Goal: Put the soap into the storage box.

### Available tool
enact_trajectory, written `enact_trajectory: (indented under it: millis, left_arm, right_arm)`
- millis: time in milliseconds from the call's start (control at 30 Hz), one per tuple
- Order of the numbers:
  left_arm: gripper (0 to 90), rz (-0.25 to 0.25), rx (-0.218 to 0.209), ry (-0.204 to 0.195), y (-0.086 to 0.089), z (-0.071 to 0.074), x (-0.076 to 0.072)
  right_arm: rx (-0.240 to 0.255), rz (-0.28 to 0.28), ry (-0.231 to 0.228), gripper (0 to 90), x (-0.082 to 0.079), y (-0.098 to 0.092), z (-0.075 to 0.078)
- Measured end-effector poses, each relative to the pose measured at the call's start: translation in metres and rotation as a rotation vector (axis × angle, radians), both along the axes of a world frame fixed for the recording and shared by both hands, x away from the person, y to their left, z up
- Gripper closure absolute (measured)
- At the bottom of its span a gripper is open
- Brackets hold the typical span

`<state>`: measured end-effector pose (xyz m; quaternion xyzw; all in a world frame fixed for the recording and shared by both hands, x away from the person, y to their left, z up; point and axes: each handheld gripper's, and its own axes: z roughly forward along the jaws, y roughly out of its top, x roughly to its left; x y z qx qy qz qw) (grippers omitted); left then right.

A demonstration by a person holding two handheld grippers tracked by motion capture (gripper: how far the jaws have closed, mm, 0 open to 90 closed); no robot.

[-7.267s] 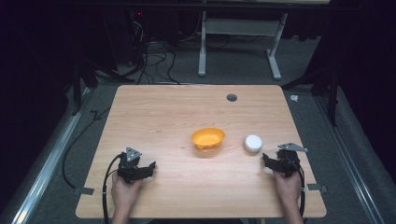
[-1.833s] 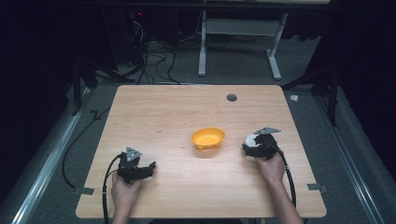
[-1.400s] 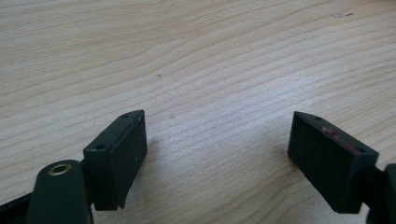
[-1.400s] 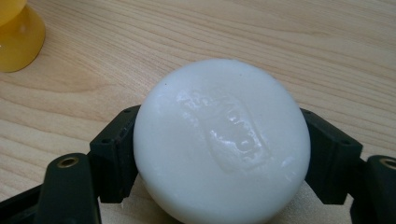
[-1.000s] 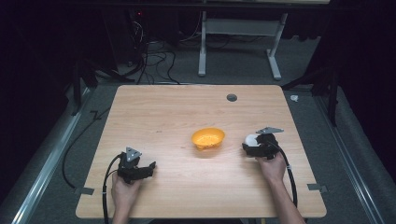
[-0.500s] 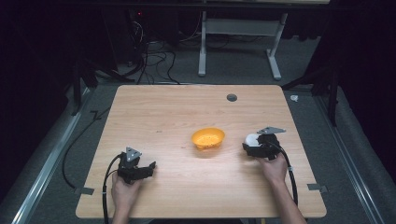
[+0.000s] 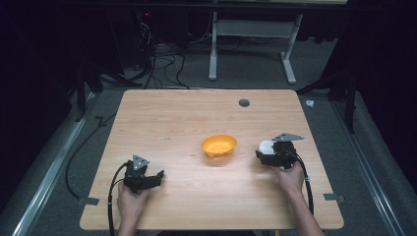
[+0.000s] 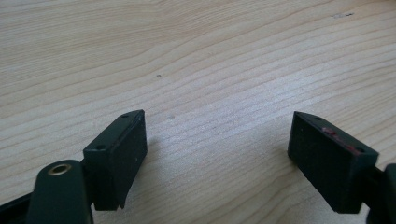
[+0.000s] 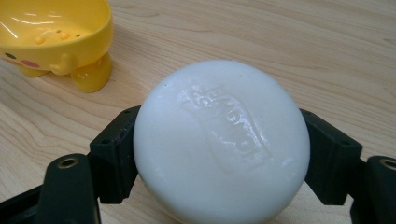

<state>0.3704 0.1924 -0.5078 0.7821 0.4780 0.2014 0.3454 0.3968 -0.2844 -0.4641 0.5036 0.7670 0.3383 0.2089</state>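
Right claw [image 9: 219,154] clenched on round white soap bar [image 9: 222,142], just right of yellow soap dish [image 7: 219,145] on table [image 7: 172,123]. Left claw [image 8: 217,158] released, well left of dish. Risk: slick rounded soap may squirt from jaws.

**Bright table in a dark room, sharp close-ups**

In the high view, light falls from above onto the wooden table [image 7: 196,123], which glows warm and evenly lit, while the floor and room around it sink into near-black. That view is soft and slightly grainy. A faint shadow lies under the yellow bowl [image 7: 219,145]. The left gripper view is crisp on the wood grain, with soft shadows beside the black jaws. In the right gripper view, the white soap bar [image 9: 222,140] carries glossy highlights on its embossed mark, and the bowl's rim shows glare.
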Motion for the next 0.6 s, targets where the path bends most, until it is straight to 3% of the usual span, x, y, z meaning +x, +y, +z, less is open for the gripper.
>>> enact_trajectory:
  millis: [600]
  left_arm:
    - [20.3,0.0,0.0,0.0,0.0,0.0,0.0]
  right_arm:
    - [0.013,0.052,-0.024,25.0,-0.005,0.014,0.021]
